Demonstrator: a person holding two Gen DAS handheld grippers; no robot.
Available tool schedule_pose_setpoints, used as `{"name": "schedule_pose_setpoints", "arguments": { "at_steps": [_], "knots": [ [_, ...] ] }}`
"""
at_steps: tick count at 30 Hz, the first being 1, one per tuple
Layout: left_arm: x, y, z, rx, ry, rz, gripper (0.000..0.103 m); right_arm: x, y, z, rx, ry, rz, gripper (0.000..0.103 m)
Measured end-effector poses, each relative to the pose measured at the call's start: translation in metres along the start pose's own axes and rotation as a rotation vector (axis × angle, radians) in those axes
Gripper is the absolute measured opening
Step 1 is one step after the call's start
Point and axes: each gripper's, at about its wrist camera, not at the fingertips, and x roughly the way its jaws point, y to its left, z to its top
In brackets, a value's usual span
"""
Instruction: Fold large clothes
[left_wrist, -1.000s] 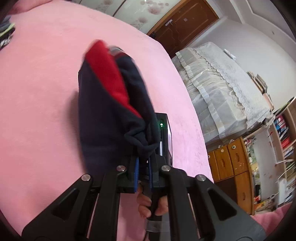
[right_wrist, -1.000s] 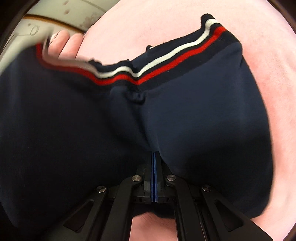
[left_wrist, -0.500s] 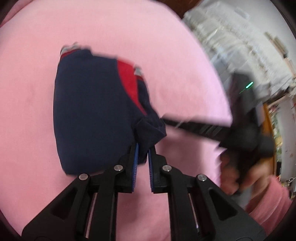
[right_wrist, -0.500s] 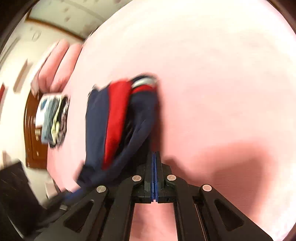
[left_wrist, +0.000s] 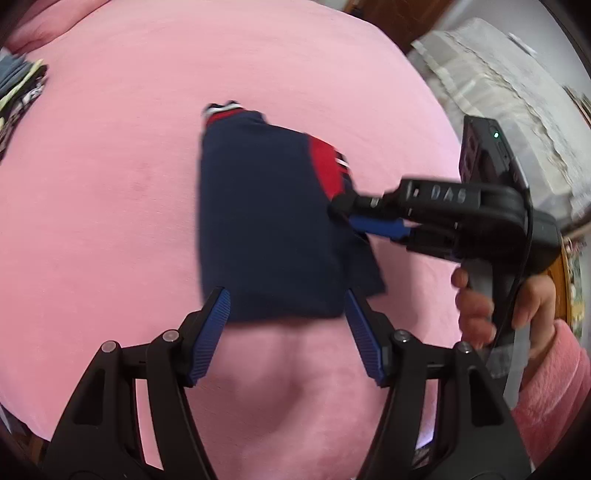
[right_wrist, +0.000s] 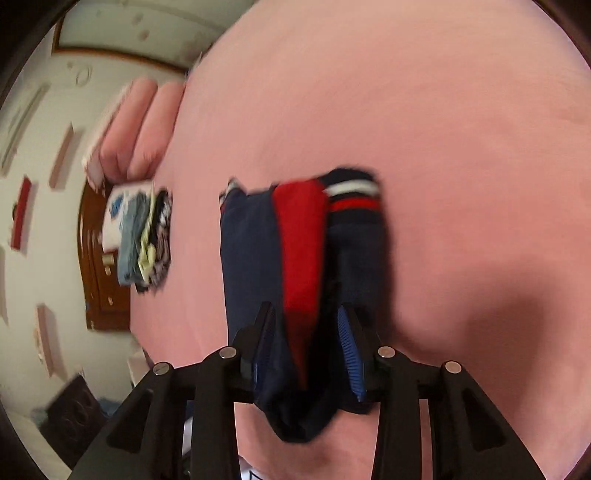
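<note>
Rectangle of folded navy garment (left_wrist: 269, 225) on fuzzy pink blanket (left_wrist: 110, 221)

Navy-red garment (left_wrist: 266, 229), pink blanket (left_wrist: 110, 221)

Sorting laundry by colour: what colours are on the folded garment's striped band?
White, red and navy stripes on the folded garment, clearest in the right wrist view.
</note>
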Motion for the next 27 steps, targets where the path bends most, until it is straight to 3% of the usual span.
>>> {"name": "schedule_pose_setpoints", "arguments": {
  "at_steps": [2,4,6,9,19,23,25,27],
  "knots": [
    [0.000,0.009,0.007,-0.022,-0.012,0.019,0.061,0.015,0.006,0.002,-0.021,0.031,-0.085,0.034],
    [-0.001,0.017,0.012,-0.037,-0.019,0.032,0.061,0.017,0.011,0.002,-0.049,0.003,-0.125,0.025],
    [0.003,0.020,0.025,-0.057,-0.029,0.058,0.061,0.009,0.013,-0.003,-0.066,-0.042,-0.104,0.016],
    [0.007,0.024,0.032,-0.076,-0.024,0.061,0.061,-0.004,0.006,-0.013,-0.047,-0.094,-0.079,0.012],
    [0.047,0.020,0.042,-0.024,0.068,0.092,0.061,-0.006,-0.032,-0.052,0.095,-0.216,-0.226,0.011],
    [0.064,0.016,0.048,0.024,0.103,0.122,0.061,0.005,-0.034,-0.050,0.061,-0.210,-0.298,0.015],
    [0.066,0.013,0.052,0.065,0.122,0.163,0.061,0.004,-0.023,-0.047,0.007,-0.208,-0.371,0.024],
    [0.055,0.006,0.056,0.120,0.078,0.188,0.061,-0.010,-0.014,-0.049,-0.014,-0.249,-0.434,0.026]
  ]
}}
